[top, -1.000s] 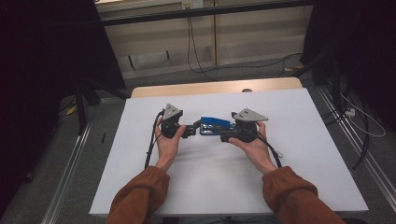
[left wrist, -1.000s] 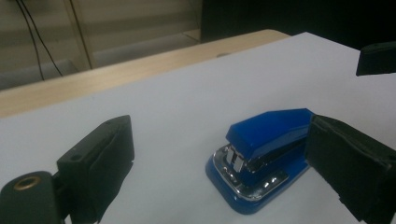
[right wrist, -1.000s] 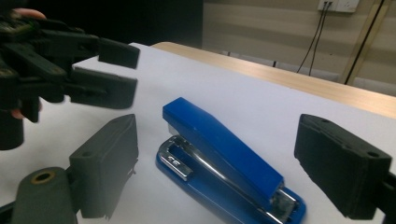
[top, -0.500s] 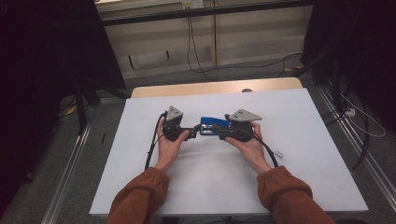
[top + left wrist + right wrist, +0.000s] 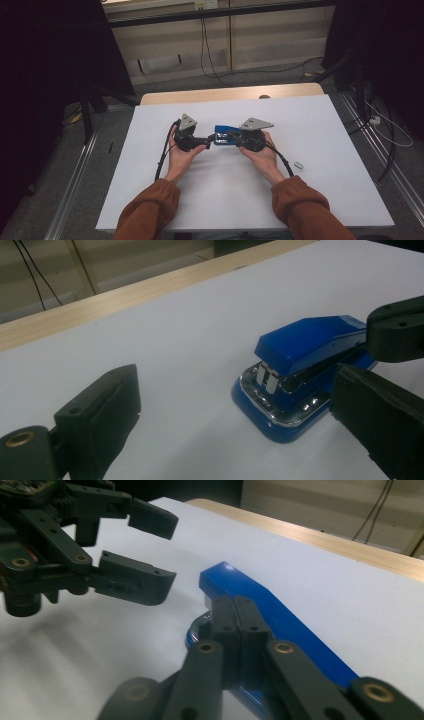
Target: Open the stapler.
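A blue stapler (image 5: 223,131) lies near the middle of the white table (image 5: 325,130), between my two grippers. My left gripper (image 5: 209,141) points at its front end from the left. In the left gripper view its jaws (image 5: 235,390) stand wide open, with the stapler (image 5: 305,370) just ahead and to the right, untouched. My right gripper (image 5: 232,141) comes in from the right. Its jaws (image 5: 235,611) are pressed together along the near side of the stapler (image 5: 290,625). The left gripper (image 5: 172,550) shows open beyond it. The right gripper's tip (image 5: 395,332) lies by the stapler's rear.
A small grey metal piece (image 5: 299,164) lies on the table to the right of my right arm. A wooden strip (image 5: 230,94) runs along the table's far edge. Cables (image 5: 385,135) trail on the floor at the right, and dark stands flank both sides.
My right gripper has shifted a little to the left, closer to the left gripper. The left gripper and the stapler have hardly moved.
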Tool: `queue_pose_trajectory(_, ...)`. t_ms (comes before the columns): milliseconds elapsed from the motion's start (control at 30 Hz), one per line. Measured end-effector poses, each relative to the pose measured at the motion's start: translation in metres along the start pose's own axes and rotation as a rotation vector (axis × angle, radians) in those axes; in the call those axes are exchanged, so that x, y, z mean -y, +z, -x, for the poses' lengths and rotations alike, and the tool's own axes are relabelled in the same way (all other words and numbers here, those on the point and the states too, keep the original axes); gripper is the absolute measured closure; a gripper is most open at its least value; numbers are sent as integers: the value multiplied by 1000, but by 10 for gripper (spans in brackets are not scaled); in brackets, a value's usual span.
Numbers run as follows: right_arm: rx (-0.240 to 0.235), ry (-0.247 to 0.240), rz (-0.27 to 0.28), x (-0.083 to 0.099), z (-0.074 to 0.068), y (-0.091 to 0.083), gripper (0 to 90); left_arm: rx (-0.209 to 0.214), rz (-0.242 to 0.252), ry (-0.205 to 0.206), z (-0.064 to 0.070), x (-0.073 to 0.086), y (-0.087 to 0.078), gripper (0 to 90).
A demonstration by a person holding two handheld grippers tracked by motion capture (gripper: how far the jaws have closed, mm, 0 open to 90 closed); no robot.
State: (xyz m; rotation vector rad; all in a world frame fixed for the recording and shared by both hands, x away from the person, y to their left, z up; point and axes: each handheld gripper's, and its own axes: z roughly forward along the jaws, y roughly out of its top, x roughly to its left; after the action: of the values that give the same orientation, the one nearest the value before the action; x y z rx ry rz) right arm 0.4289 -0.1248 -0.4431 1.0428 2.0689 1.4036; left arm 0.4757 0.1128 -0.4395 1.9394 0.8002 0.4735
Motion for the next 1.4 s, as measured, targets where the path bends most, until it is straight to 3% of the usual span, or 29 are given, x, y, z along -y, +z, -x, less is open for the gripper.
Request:
queue_pose_trajectory(100, 28, -12, -2, -1, -3, 1, 900, 1, -8, -10, -1, 1, 0, 80)
queue_pose_trajectory(167, 22, -7, 1, -2, -4, 2, 900, 0, -11, -14, -1, 1, 0, 107)
queue_pose_trajectory(233, 17, -12, 2, -3, -5, 4, 900, -3, -13, -20, -1, 0, -2, 160)
queue_pose_trajectory(267, 13, -12, 0, -3, -6, 5, 900, 0, -4, -49, 0, -2, -3, 197)
queue_pose_trajectory(467, 17, -19, -4, -3, -9, 12, 900, 17, -17, -76, 1, -1, -3, 366)
queue_pose_trajectory(533, 16, -13, -11, -3, -8, 13, 900, 22, -25, -73, 1, -1, -2, 383)
queue_pose_trajectory(567, 20, -12, -18, -3, -7, 14, 900, 31, -26, -73, 1, 0, -2, 451)
queue_pose_trajectory(700, 7, -12, -37, -2, -7, 16, 900, 44, -29, -77, 1, 1, 1, 576)
queue_pose_trajectory(800, -5, -7, -60, -2, -7, 16, 900, 52, -30, -69, 1, 1, 0, 702)
queue_pose_trajectory(833, -9, -4, -66, -2, -7, 17, 900, 50, -40, -57, 1, 2, 0, 702)
queue_pose_trajectory(933, -33, 3, -99, -3, -6, 20, 900, 64, -52, -41, 0, 2, 0, 858)
queue_pose_trajectory(1000, -40, 9, -113, -4, -6, 21, 900, 66, -62, -35, 1, 3, 0, 900)
queue_pose_trajectory(1400, -33, -11, -211, -3, -5, 34, 900, 61, -115, -12, 5, 7, 13, 900)
